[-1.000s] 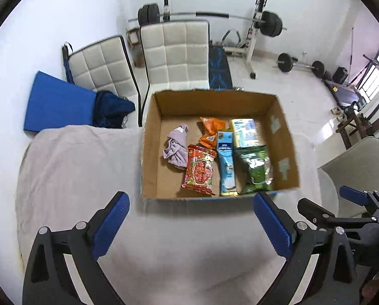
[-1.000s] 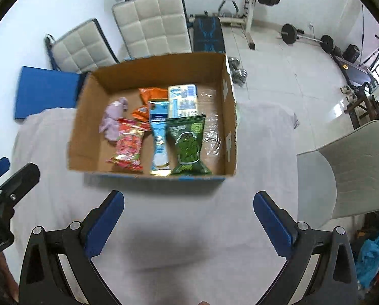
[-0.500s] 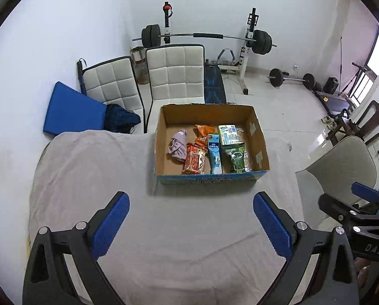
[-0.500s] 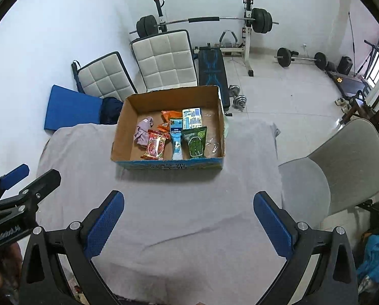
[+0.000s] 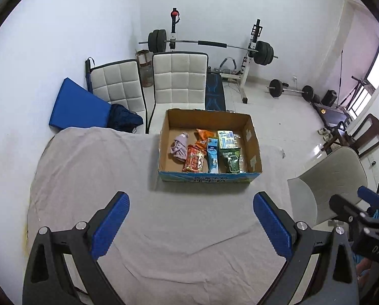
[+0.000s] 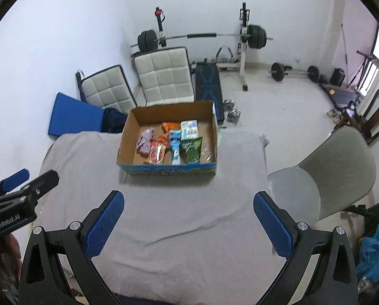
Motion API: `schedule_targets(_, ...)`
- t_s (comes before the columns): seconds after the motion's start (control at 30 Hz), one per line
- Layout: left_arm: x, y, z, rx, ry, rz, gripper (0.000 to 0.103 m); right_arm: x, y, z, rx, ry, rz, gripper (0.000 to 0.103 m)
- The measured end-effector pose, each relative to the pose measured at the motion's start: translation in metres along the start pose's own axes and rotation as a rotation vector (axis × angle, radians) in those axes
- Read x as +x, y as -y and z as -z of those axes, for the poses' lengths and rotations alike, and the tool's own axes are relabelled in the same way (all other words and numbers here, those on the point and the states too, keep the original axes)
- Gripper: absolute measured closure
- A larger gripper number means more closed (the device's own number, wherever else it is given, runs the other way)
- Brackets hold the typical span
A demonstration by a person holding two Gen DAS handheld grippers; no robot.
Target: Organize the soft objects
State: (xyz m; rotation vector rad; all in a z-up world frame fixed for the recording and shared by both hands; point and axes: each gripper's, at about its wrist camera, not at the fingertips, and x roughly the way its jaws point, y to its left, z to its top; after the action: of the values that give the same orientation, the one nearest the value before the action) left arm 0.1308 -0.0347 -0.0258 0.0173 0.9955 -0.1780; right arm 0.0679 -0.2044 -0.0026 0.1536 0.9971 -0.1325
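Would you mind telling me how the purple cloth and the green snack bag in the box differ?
The purple cloth is crumpled and plain; the green snack bag lies flat and printed. The cloth sits leftmost, the bag far right. Both rest inside the cardboard box.

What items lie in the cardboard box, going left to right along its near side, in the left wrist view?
Purple cloth → red snack packet → light blue packet → green packet.

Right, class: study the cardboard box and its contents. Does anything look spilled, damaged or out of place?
Nothing is spilled or damaged. The cardboard box sits upright on the grey cloth. One oddity: a crumpled lilac cloth lies beside the snack packets.
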Motion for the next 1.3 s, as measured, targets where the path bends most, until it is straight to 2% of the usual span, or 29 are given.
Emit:
schedule_targets(0.27, -0.013, 0.001, -0.01, 0.011, 0.056, -0.037, 0.003, -0.008, -0.005, -0.017, 0.002, 0.056, 0.015, 0.0)
schedule_targets(0.7, -0.02, 0.003, -0.023, 0.012, 0.098, -0.039, 0.003, -0.019, -0.01, -0.032, 0.0, 0.107, 0.029, 0.0)
schedule_targets(1.3, -0.019, 0.008, -0.022, 0.016, 0.094, -0.034, 0.003, -0.026, -0.012, -0.032, -0.013, 0.13, 0.048, 0.0)
